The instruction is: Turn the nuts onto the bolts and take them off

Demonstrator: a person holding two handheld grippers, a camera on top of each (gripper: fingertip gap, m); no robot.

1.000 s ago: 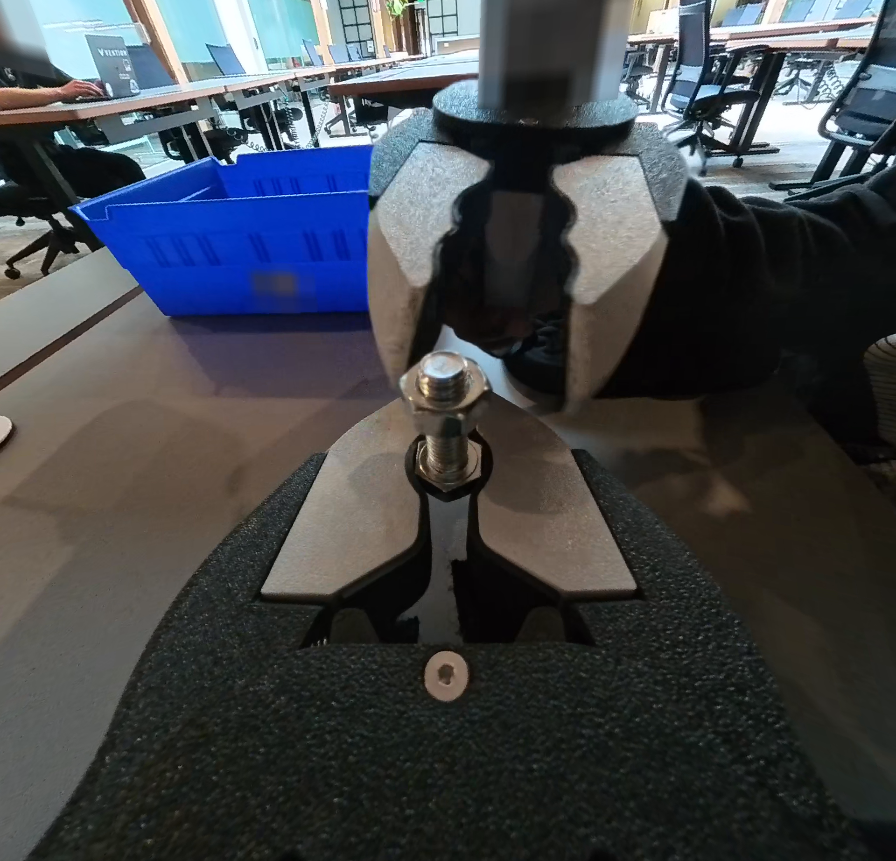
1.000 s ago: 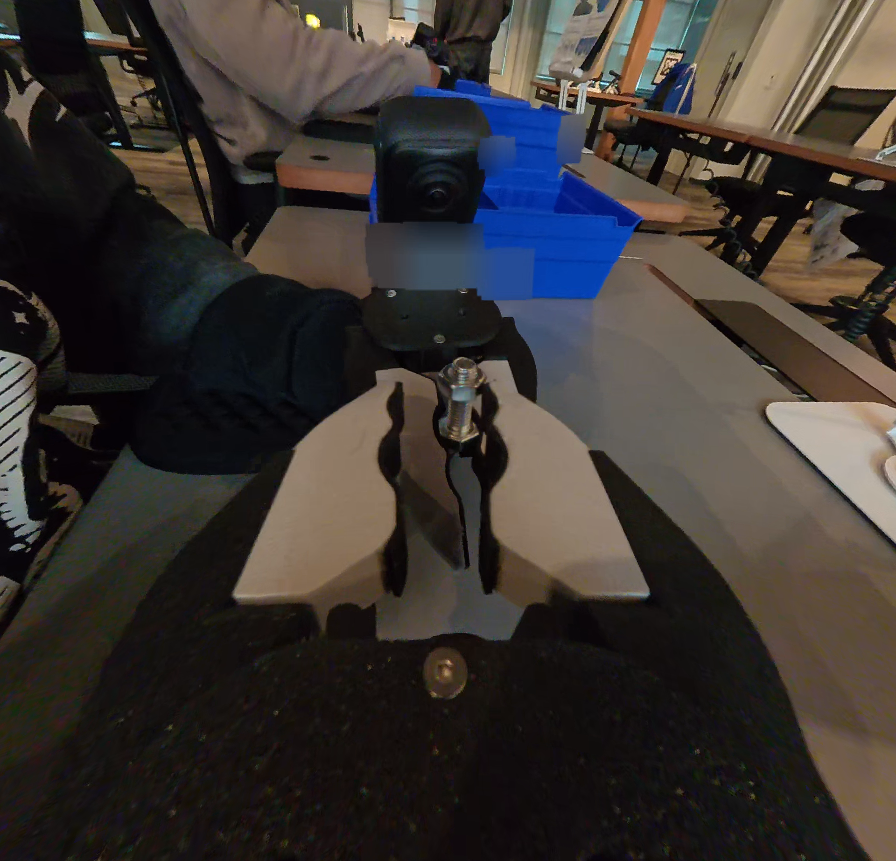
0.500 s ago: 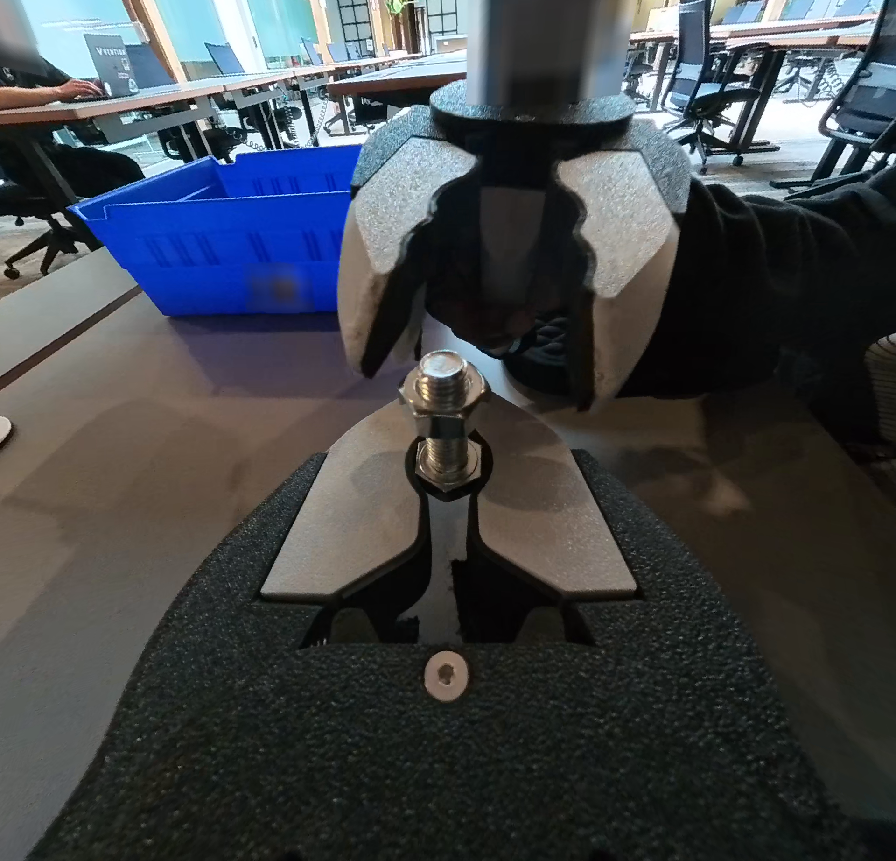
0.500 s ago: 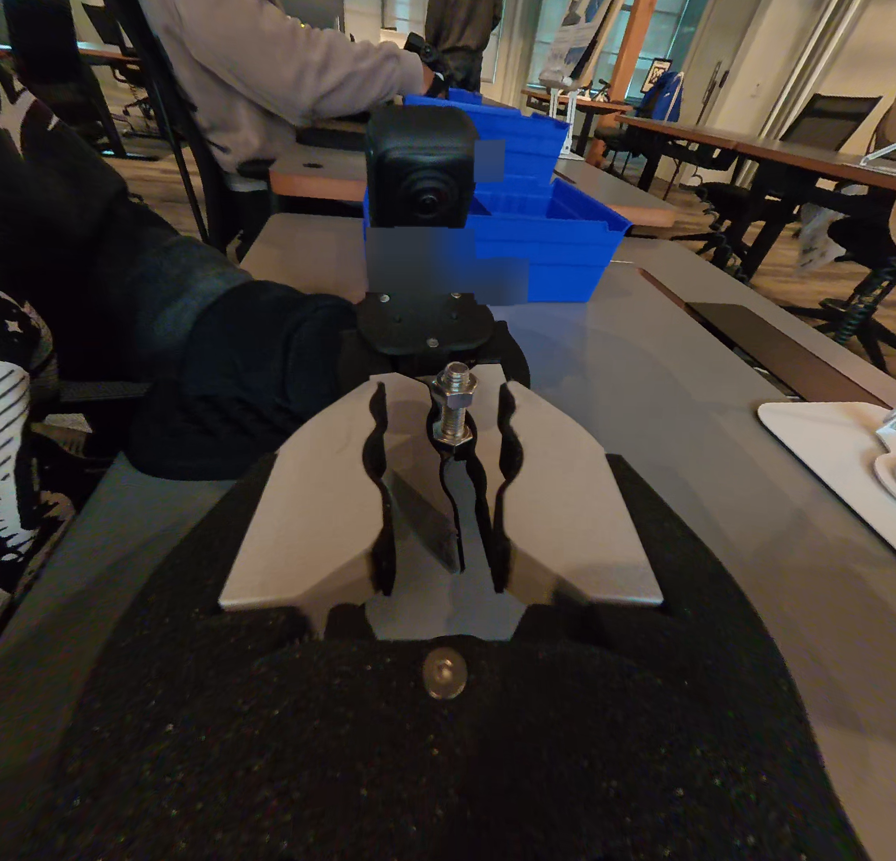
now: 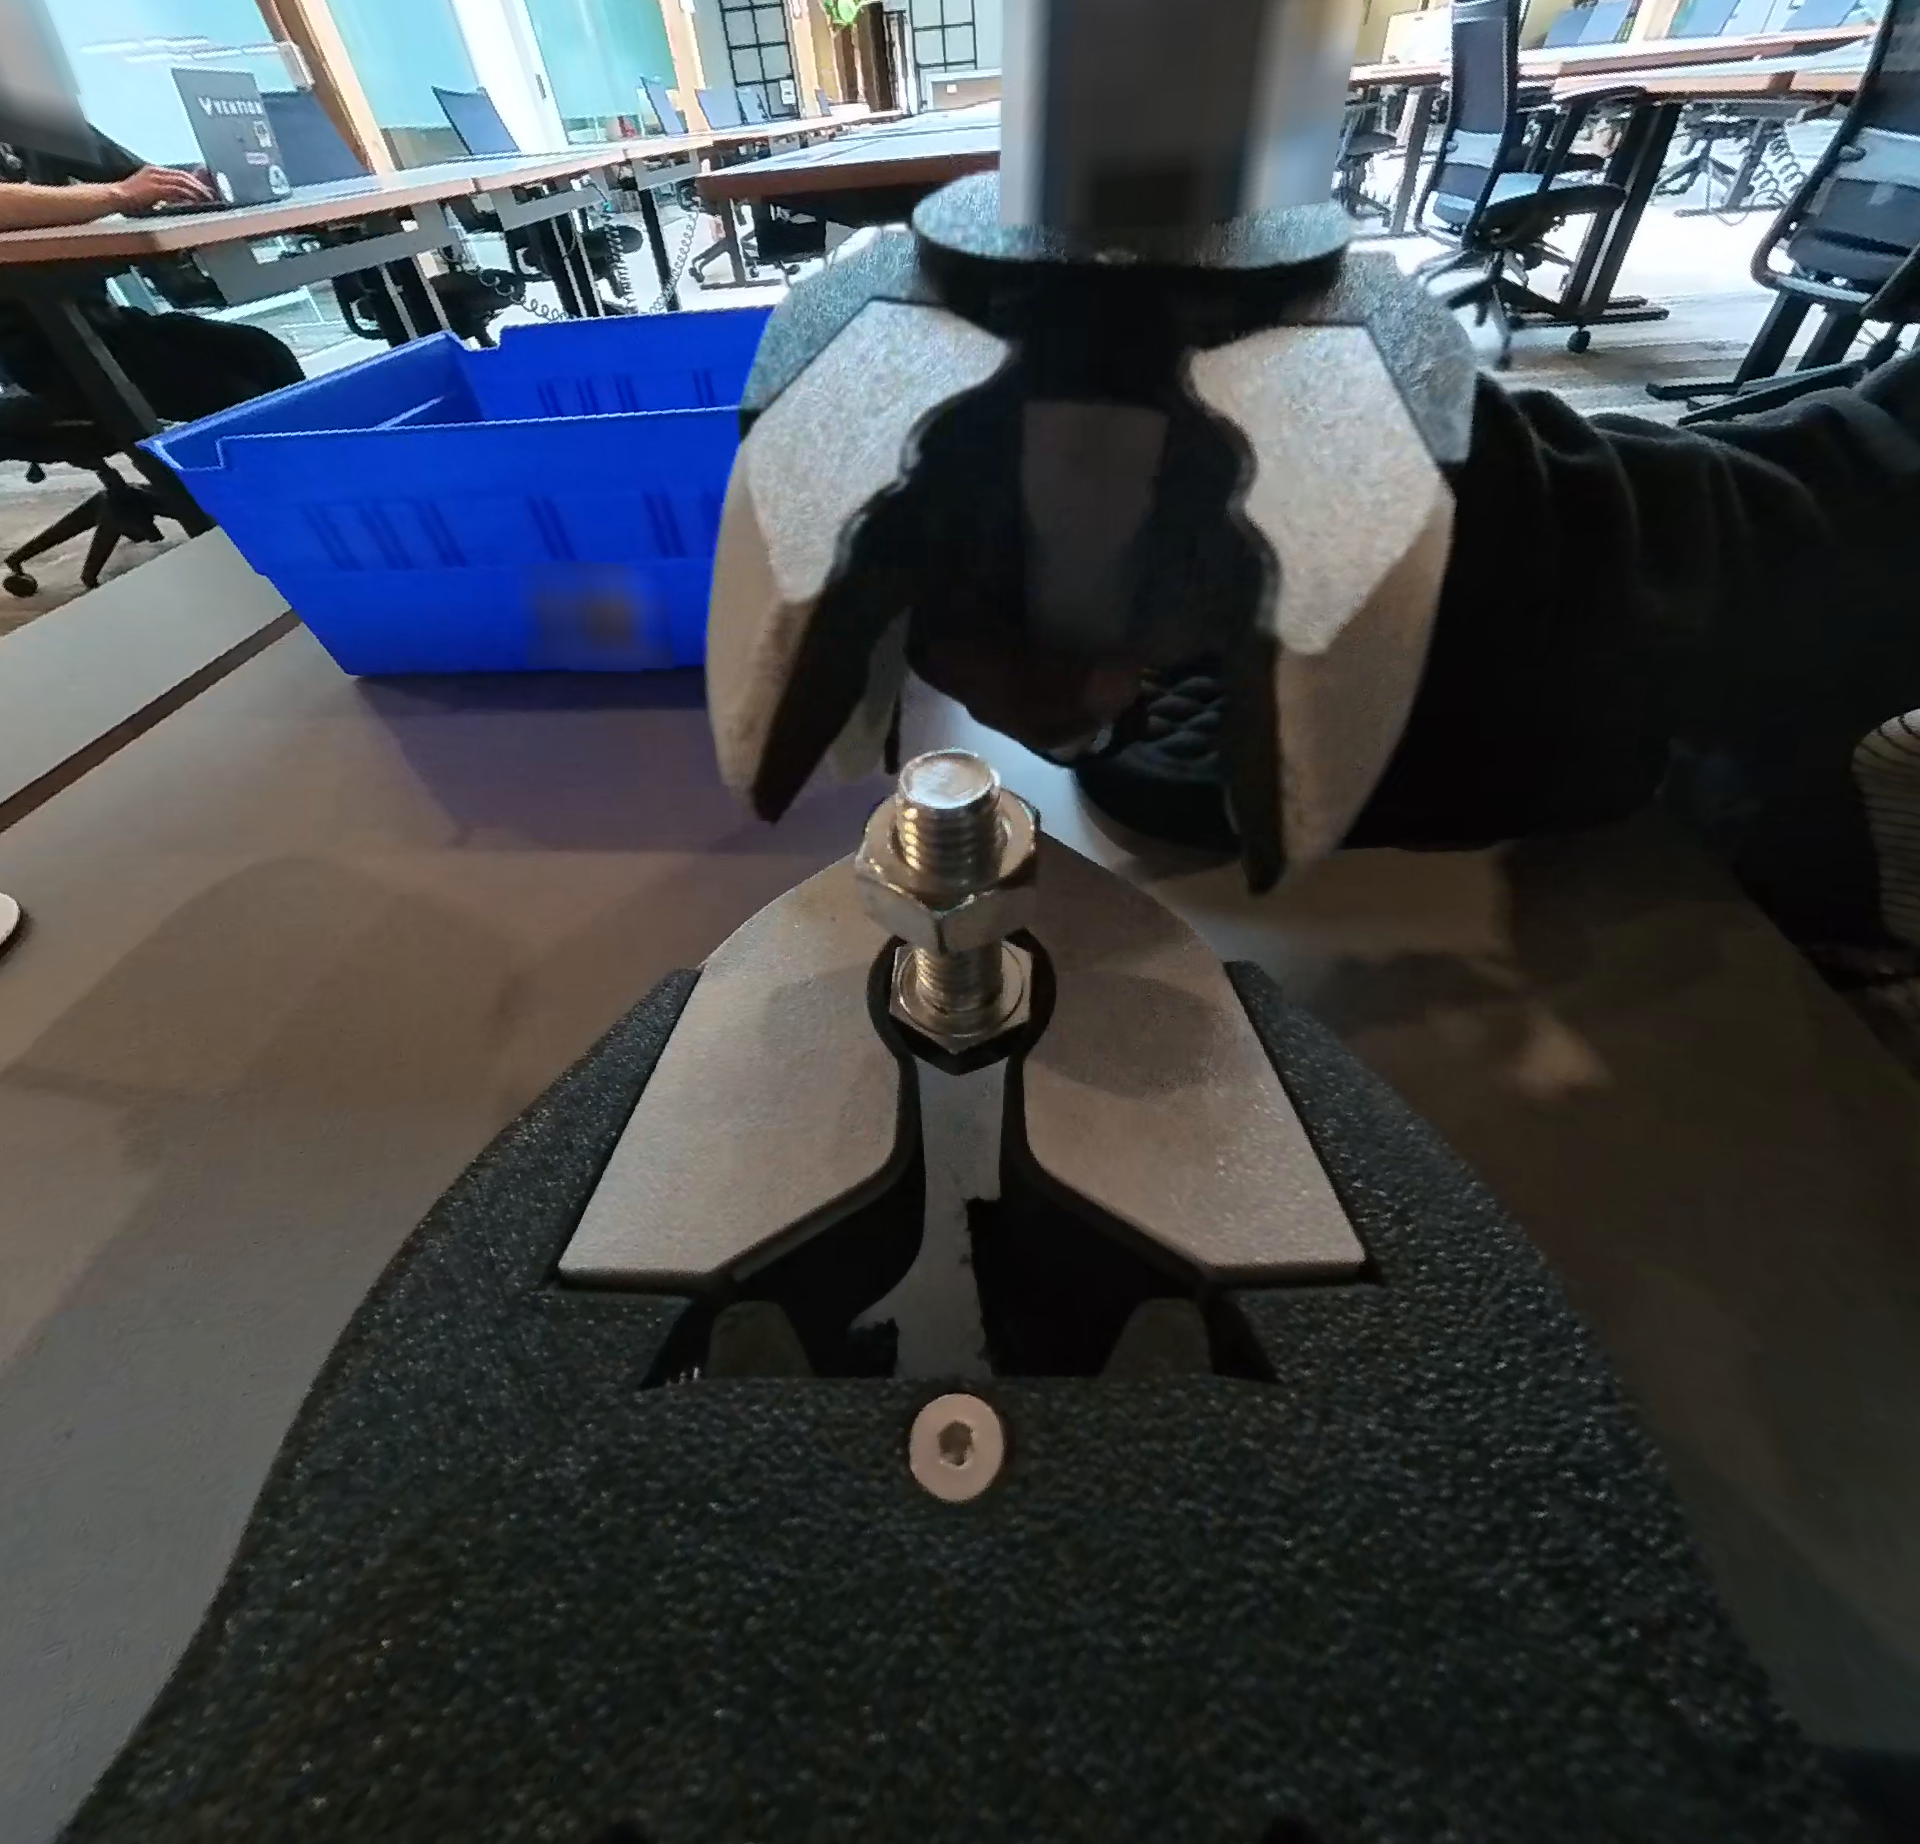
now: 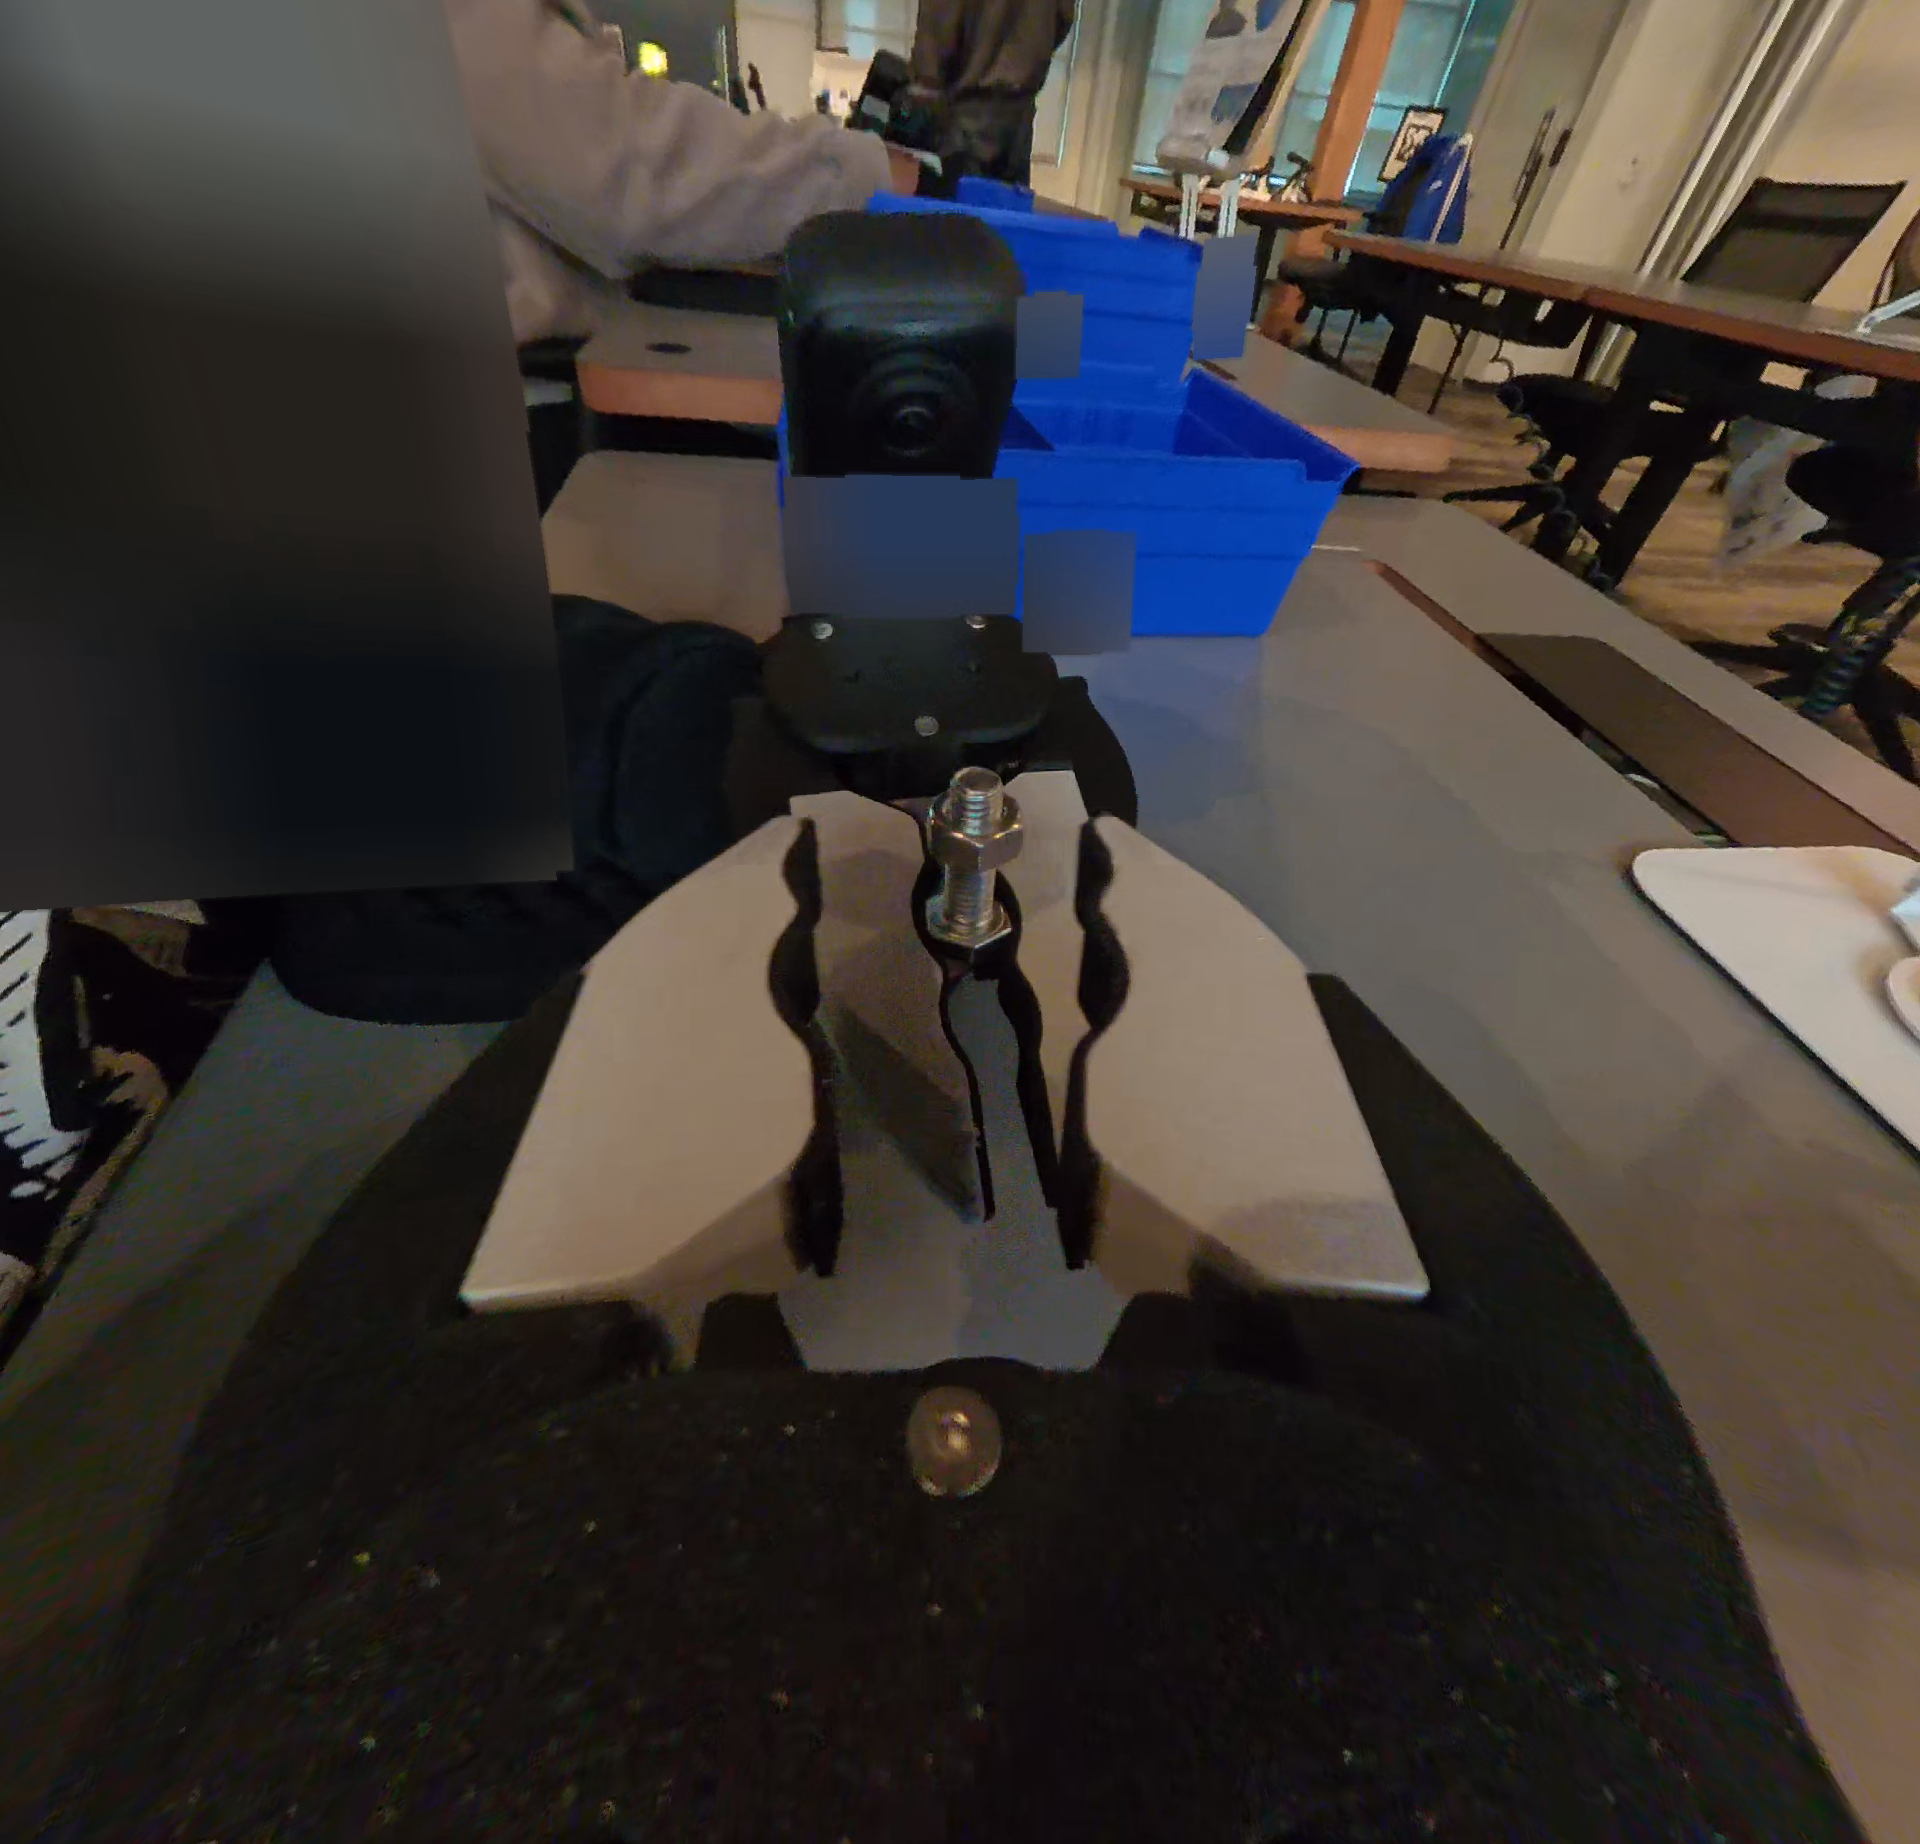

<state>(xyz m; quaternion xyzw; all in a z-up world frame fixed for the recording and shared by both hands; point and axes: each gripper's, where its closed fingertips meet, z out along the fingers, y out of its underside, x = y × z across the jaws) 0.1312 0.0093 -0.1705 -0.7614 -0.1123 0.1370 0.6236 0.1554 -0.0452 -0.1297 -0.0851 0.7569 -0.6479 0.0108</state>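
A steel bolt stands upright with its hex head clamped in the tips of my left gripper, which is shut on it. A hex nut sits on the thread near the top, with a few turns of thread showing above it. My right gripper faces the left one from just behind the bolt, open, its fingers wide apart and touching nothing. In the right wrist view the bolt and nut stand between the open tips of my right gripper, held by the left gripper.
A blue plastic bin stands on the grey table behind and to the left; it also shows in the right wrist view. A white tray lies at the right edge. A black-gloved hand holds the right gripper. People sit at desks beyond. My right fingertips sit around 6 centimetres from my left ones.
My right gripper has opened wider and drawn slightly back from the nut. The left gripper still holds the bolt, and the nut sits at about the same height.
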